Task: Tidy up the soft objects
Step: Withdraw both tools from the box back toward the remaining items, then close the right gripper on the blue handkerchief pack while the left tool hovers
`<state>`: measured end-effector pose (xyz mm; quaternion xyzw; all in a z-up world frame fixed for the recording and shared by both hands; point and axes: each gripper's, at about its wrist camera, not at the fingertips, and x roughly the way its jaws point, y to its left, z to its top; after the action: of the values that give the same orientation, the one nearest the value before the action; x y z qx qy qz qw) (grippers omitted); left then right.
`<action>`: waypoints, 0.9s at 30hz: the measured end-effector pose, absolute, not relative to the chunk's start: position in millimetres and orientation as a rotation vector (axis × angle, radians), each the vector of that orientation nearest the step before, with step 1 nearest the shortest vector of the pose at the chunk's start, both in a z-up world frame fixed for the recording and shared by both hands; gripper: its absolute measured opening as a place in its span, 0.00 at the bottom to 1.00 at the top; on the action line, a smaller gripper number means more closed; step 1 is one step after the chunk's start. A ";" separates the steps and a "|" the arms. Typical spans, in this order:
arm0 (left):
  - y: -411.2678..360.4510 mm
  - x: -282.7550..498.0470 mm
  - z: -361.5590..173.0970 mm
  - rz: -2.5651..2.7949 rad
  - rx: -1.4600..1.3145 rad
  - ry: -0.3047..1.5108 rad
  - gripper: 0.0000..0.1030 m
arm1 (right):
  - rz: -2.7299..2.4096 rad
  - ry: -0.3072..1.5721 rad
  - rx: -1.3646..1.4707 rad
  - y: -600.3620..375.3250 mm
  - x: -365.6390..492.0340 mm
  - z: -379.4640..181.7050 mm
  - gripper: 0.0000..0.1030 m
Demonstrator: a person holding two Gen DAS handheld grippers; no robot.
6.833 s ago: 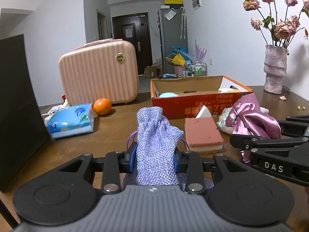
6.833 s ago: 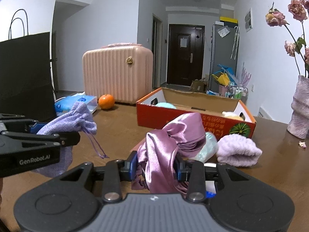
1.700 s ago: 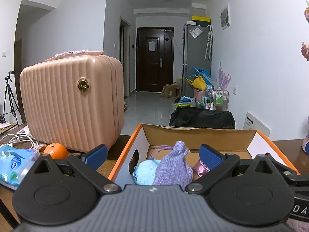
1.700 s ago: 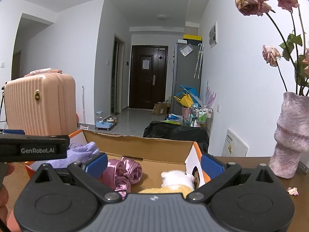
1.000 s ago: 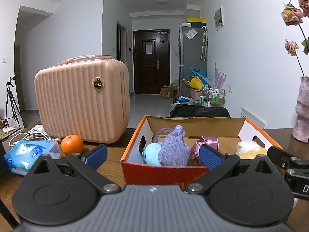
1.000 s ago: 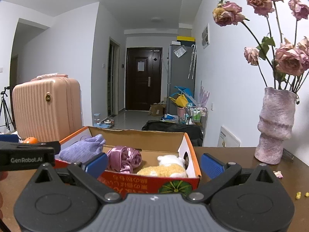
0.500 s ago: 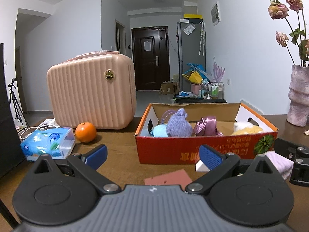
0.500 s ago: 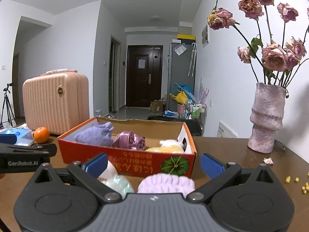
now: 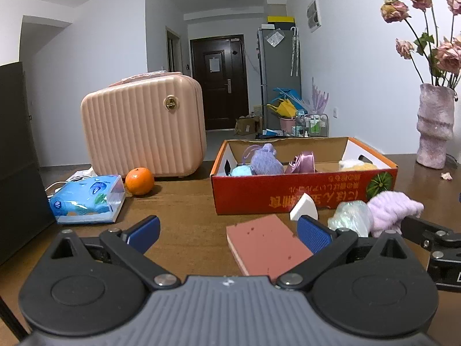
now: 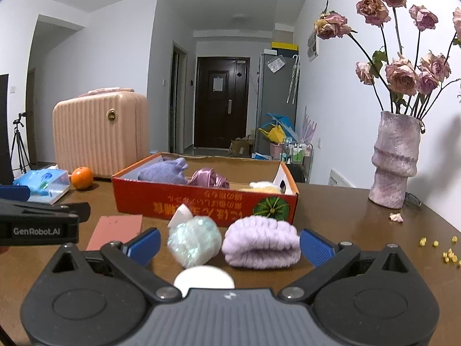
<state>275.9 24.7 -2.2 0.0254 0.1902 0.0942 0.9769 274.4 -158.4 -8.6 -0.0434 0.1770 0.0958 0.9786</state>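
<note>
Both pouches that I carried earlier now lie in the red box (image 9: 302, 193): the lilac pouch (image 9: 265, 160) and the satin pouch (image 9: 302, 161). I see my left tongs (image 9: 227, 232) and right tongs (image 10: 229, 243) spread wide, empty, over the desk (image 9: 184, 201). A lavender headband (image 10: 262, 243) and a pink sponge (image 9: 265, 243) lie before the box.

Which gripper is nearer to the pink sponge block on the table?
Left. The left gripper is open right over the pink sponge block; the right gripper is off to its right, before the lilac knit roll.
</note>
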 end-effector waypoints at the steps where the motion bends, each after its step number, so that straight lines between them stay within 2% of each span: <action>1: 24.3 273.3 -2.4 0.188 0.052 0.386 1.00 | 0.194 0.360 -0.085 -158.1 271.5 -9.1 1.00; 23: 39.2 221.6 -19.9 0.176 0.045 0.467 1.00 | 0.210 0.486 -0.110 -138.8 235.3 -35.7 1.00; 27: 46.4 219.1 -19.7 0.185 0.034 0.471 1.00 | 0.214 0.521 -0.119 -132.4 238.8 -41.3 0.96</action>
<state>219.1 46.4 -19.7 0.0166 0.2328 0.0915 0.9681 238.8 -132.4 -41.3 -0.0589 0.2567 0.1054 0.9589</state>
